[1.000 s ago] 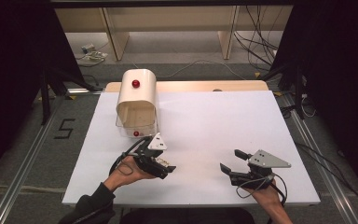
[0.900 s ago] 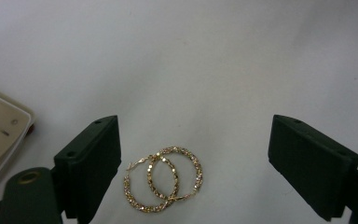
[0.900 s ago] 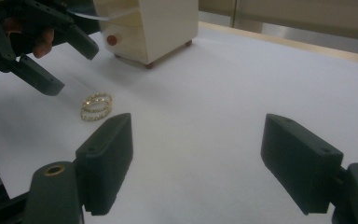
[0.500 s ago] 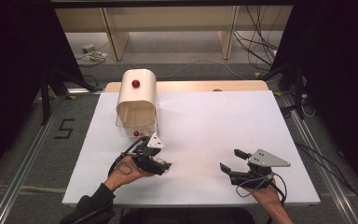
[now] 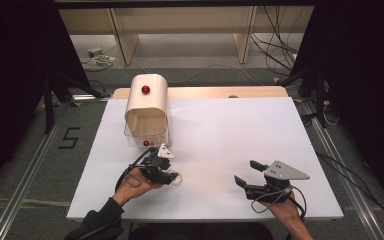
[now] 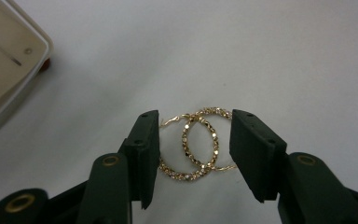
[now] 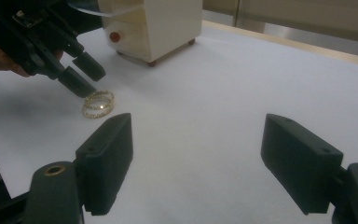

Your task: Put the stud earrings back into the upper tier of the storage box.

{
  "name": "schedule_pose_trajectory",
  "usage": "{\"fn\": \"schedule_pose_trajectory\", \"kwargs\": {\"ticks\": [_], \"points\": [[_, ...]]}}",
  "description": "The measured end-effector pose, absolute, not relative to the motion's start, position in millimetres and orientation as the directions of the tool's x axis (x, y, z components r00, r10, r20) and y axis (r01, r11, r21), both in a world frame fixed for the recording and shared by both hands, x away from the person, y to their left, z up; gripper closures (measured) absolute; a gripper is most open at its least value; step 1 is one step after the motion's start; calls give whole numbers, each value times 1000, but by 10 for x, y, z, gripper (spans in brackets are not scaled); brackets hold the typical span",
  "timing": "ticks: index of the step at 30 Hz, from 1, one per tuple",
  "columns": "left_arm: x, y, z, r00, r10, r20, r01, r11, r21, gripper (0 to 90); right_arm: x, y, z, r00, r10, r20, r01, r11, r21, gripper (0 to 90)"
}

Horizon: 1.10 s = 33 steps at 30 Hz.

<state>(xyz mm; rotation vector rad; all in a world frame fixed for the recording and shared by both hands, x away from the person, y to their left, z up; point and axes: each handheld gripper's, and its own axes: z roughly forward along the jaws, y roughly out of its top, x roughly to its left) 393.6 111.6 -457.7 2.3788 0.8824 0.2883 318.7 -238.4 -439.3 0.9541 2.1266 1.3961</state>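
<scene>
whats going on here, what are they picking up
A person holds tongs in each hand at a white table. The left tongs have just been closing around two gold hoop earrings lying overlapped on the table, not yet gripping them. The right tongs rest open, off to the side. A cream box stands beyond.

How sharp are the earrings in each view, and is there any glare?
Left gripper view: gold hoop earrings sharp, stones glinting, jaws near the lens soft. Right gripper view: earrings small and blurred, with one bright glint. High view: a pale speck beside the left hand-held gripper.
</scene>
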Motion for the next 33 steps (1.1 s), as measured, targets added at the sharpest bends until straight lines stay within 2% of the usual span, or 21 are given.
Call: {"fn": "schedule_pose_trajectory", "kwargs": {"ticks": [14, 33], "points": [[3953, 1096, -4642, 754, 657, -7, 547, -622, 561, 662, 3185, -2372, -4394, -675, 737, 17, 316, 269, 910, 258], [4000, 1050, -4727, 729, 685, 2, 584, -624, 519, 718, 3184, -2368, -4400, -676, 737, 12, 314, 274, 909, 258]]}}
